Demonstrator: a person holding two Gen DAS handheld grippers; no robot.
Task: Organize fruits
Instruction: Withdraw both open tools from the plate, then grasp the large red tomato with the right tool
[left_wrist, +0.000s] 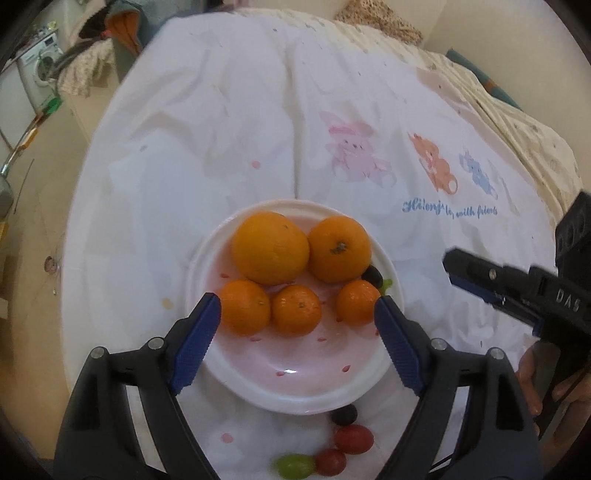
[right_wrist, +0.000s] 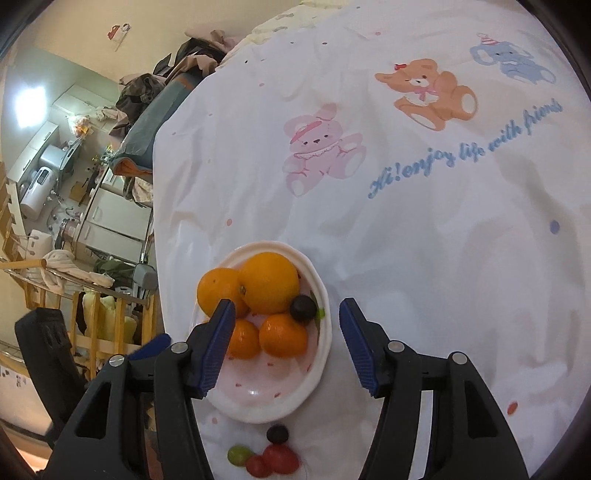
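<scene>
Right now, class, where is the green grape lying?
In both wrist views the green grape lies on the sheet outside the bowl, beside the red grapes.

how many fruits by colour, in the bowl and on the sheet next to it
Orange, all in the bowl: 5, such as the largest
Dark purple: 2, one in the bowl, one on the sheet
Red, on the sheet: 2
Green, on the sheet: 1
Total: 10

Right gripper (right_wrist: 287, 345) open over bowl (right_wrist: 320, 363) of oranges (right_wrist: 269, 282); grapes (right_wrist: 277, 434), tomatoes (right_wrist: 280, 458) on bedsheet (right_wrist: 424, 240).
</scene>
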